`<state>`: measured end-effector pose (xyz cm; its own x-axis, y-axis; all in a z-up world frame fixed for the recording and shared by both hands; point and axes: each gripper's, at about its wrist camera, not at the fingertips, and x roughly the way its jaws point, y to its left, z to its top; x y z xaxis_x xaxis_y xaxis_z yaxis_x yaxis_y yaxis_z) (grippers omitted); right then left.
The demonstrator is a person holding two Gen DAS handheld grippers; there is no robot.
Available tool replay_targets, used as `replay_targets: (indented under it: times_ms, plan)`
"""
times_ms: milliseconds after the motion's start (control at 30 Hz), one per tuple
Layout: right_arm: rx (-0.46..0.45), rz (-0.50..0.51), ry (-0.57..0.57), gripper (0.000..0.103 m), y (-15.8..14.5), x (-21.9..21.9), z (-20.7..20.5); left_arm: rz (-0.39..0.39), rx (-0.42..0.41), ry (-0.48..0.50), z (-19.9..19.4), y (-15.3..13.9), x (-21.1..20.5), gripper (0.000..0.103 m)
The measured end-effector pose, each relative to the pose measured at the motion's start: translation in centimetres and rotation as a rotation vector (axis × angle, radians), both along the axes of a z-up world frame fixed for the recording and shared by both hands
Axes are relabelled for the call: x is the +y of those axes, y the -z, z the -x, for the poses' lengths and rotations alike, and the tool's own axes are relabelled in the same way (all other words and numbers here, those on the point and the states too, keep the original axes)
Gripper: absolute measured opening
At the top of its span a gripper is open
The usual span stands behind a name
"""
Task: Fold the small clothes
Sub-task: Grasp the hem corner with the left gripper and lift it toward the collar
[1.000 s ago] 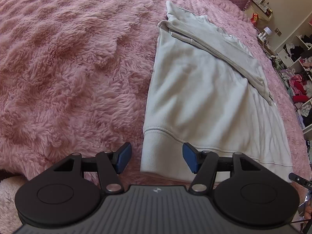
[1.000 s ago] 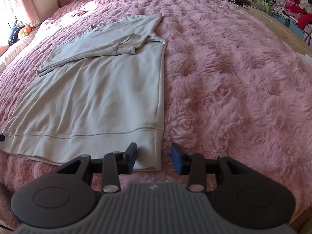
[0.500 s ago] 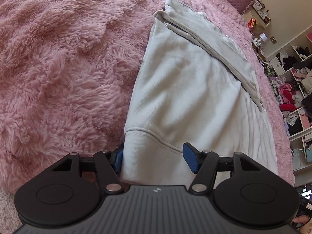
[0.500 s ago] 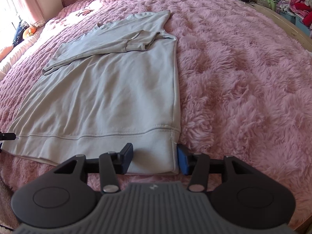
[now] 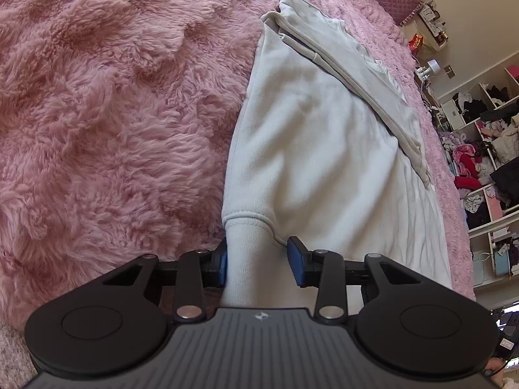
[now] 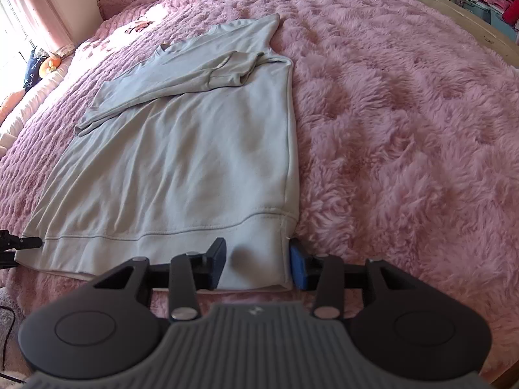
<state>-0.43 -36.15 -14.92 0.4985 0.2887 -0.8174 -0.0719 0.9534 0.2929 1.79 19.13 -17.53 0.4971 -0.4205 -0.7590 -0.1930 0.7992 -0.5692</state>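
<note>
The pale sweatshirt lies flat on the pink fluffy blanket, hem toward the cameras, neck at 12 o'clock, with one sleeve folded across the chest. The right gripper straddles the hem's 5 o'clock corner, its fingers spread with cloth between the blue pads, not yet pinched. The left gripper is at the opposite hem corner, which bunches up between its pads; one pad touches the cloth, the other stands slightly apart, and cluttered shelves stand at 3 o'clock.
</note>
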Motion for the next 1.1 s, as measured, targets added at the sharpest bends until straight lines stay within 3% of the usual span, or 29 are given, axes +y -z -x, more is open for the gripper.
replay_targets:
  times_ms: [233,267,333,467,567,633,700,800,900,933,967,1100]
  plan:
    - [0.003,-0.024,0.015,0.039,-0.1,-0.1,-0.3,0.053,-0.016,-0.001,0.4,-0.2,0.2,0.043]
    - [0.004,-0.028,0.020,0.037,-0.1,-0.1,-0.4,0.055,-0.024,0.004,0.5,-0.3,0.0,0.040]
    - [0.010,-0.035,0.023,0.024,-0.1,-0.1,-0.4,0.047,-0.041,0.017,0.6,-0.6,-0.4,0.033]
    - [0.026,-0.077,0.040,0.018,-0.4,-0.6,-0.1,0.054,-0.021,0.007,0.6,-0.3,-0.2,0.025]
    - [0.022,-0.073,0.036,0.024,-1.1,-0.2,0.0,0.081,-0.012,-0.006,0.4,0.0,0.1,0.025]
    - [0.031,-0.051,0.029,0.033,-1.1,0.2,-0.2,0.091,-0.008,-0.008,0.3,0.1,0.1,0.025]
    - [0.041,-0.041,0.034,0.033,-0.8,0.4,-0.5,0.097,-0.008,-0.011,0.3,0.1,0.2,0.026]
    - [0.049,-0.058,0.057,0.009,-0.6,0.5,-0.7,0.103,-0.016,-0.007,0.4,0.1,0.2,0.026]
    - [0.041,-0.091,0.070,0.008,-0.8,0.5,-0.9,0.121,-0.040,0.001,0.6,-0.2,0.4,0.023]
    - [0.036,-0.096,0.067,0.008,-0.9,0.5,-0.9,0.139,-0.060,0.006,0.9,-0.4,0.6,0.019]
    - [0.025,-0.107,0.065,0.008,-1.1,0.5,-0.9,0.160,-0.076,0.013,1.0,-0.6,0.8,0.006]
    - [-0.022,-0.189,0.071,0.008,-2.4,-0.2,-1.3,0.216,-0.129,0.007,0.7,-1.8,1.4,0.006]
